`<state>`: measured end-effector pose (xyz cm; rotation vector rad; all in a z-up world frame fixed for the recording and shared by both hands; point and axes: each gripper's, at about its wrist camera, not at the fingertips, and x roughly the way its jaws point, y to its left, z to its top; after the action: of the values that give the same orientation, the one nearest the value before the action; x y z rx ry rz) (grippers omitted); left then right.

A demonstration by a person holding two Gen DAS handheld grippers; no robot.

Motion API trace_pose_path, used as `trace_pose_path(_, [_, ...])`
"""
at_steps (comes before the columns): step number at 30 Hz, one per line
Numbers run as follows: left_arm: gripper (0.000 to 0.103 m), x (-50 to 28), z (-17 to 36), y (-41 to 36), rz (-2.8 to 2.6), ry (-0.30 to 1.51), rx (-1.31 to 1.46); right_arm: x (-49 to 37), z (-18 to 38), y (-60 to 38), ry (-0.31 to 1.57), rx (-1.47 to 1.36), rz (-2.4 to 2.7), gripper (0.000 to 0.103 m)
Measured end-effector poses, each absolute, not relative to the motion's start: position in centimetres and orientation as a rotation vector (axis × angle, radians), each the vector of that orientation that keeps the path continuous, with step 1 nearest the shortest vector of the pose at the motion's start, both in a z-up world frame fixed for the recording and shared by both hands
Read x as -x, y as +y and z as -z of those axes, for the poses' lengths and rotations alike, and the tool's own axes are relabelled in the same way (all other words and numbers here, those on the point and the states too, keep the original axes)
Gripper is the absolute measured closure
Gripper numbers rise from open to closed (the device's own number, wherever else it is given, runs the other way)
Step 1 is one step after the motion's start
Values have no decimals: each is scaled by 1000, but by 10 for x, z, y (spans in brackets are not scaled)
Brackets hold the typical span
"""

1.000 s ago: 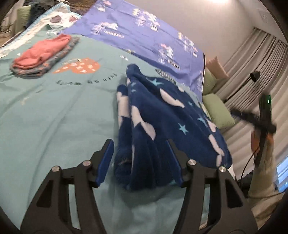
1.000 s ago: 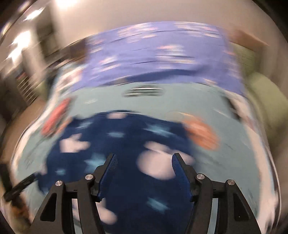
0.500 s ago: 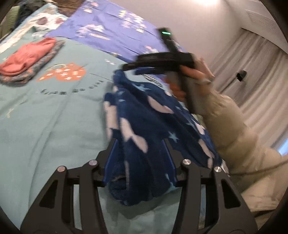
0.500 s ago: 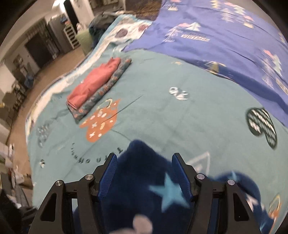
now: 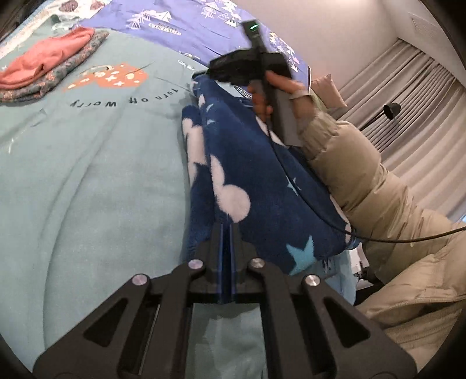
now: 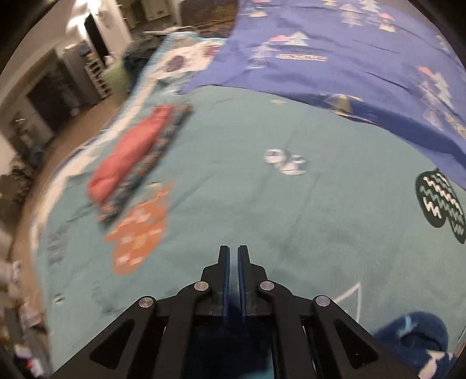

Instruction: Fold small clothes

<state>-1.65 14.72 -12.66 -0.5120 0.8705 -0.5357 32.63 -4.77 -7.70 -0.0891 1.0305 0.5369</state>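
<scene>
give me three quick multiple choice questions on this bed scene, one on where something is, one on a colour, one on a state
1. Where does the folded pink garment lie?
A. on a patterned folded piece at the far left of the teal bedspread
B. on the purple sheet
C. on the floor

2. What colour is the fleece garment being folded?
A. red with stripes
B. navy with white shapes and light blue stars
C. plain grey

3. How do the left gripper jaws stand?
A. wide open
B. closed on the fleece edge
C. out of view

Answers: 1 A, the pink piece sits atop the patterned one on the teal cover; 2 B, navy pile with stars shows; 3 B, the jaws meet at the cloth.
</scene>
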Motion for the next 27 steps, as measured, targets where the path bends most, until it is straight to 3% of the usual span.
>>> trace_pose_path(3, [97,24,120,148,530,855,507,-336,87,-64,1106,-26,-527,97])
trace_pose_path(9, [96,33,96,155,437,773,414,-279,23,-87,987,38,-591,96])
trace_pose_path(11, [92,31,88,152,458,742,429,-246,16,-84,988,94,-660,93])
trace_pose_path(13, [77,26,87,143,489,743,429,-226,29,-81,1044,106,-700,90])
trace_pose_path(14, [75,22,91,136,487,760,414,-222,38,-79,1077,111,-696,90])
trace_pose_path(18, [68,15,118,110,348,867,256,-235,84,-86,1109,114,-508,93])
trace_pose_path(23, [65,37,112,122,325,849,302,-210,42,-114,974,7,-465,89])
trace_pose_path(27, [56,44,107,128,292,844,309,-159,16,-139,924,-10,-571,70])
